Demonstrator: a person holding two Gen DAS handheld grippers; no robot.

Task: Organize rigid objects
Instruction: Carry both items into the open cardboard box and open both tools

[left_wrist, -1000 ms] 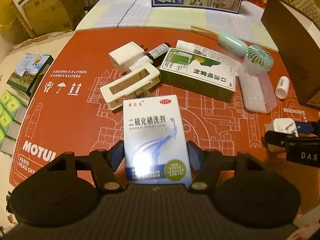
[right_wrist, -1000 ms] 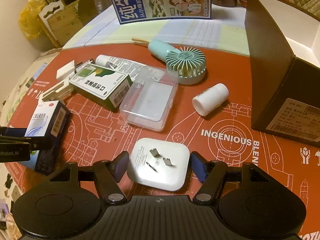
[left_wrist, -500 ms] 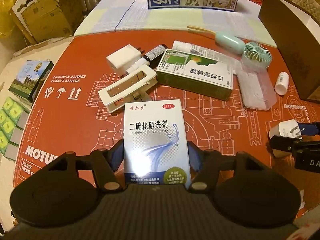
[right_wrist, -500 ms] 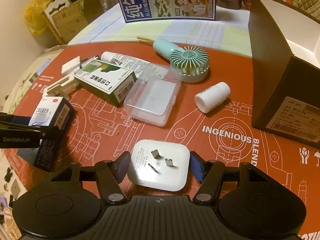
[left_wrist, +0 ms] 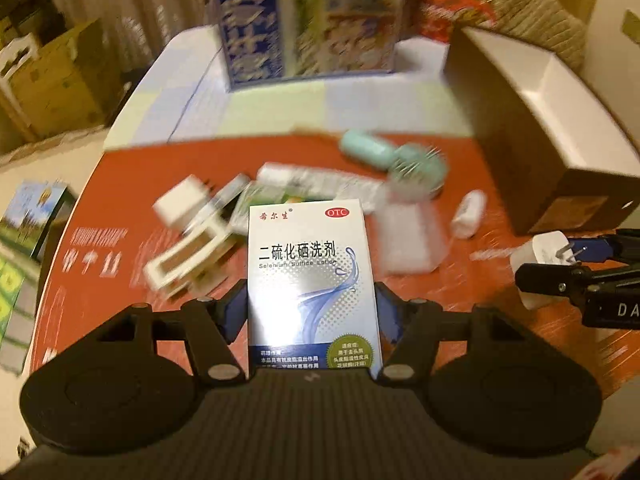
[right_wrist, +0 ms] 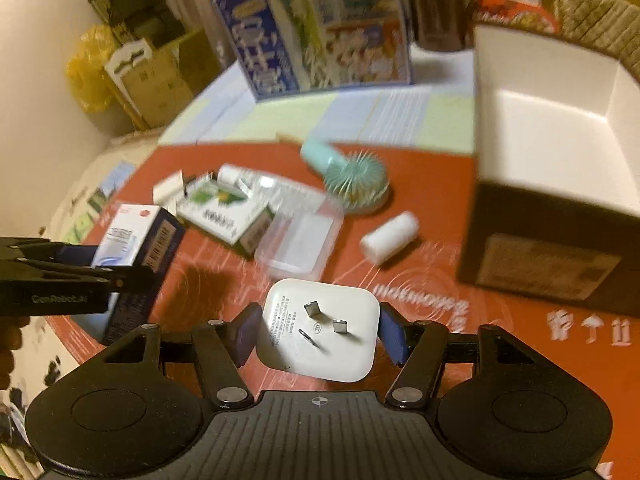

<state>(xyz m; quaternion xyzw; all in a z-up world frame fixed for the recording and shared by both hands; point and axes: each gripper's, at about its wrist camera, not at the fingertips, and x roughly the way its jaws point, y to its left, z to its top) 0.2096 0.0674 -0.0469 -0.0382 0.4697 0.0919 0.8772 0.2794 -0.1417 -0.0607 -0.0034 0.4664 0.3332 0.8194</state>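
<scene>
My left gripper [left_wrist: 311, 312] is shut on a white and blue medicine box [left_wrist: 312, 280] and holds it above the red mat; it also shows in the right wrist view [right_wrist: 132, 248]. My right gripper [right_wrist: 318, 332] is shut on a white plug adapter [right_wrist: 320, 334], prongs facing the camera, also lifted; it shows in the left wrist view [left_wrist: 540, 256] too. A dark open box with a white inside [right_wrist: 552, 168] stands at the right, beyond the right gripper.
On the red mat [right_wrist: 420, 184] lie a mint hand fan [right_wrist: 352, 180], a white cylinder [right_wrist: 390, 240], a clear plastic case [right_wrist: 300, 240], a green medicine box [right_wrist: 224, 216], a white charger [left_wrist: 180, 204] and a white hole punch [left_wrist: 188, 264]. A blue milk carton box [right_wrist: 320, 32] stands behind.
Both grippers have risen with their loads and tilted up toward the far side. The view is blurred from motion. The open box's inside now shows.
</scene>
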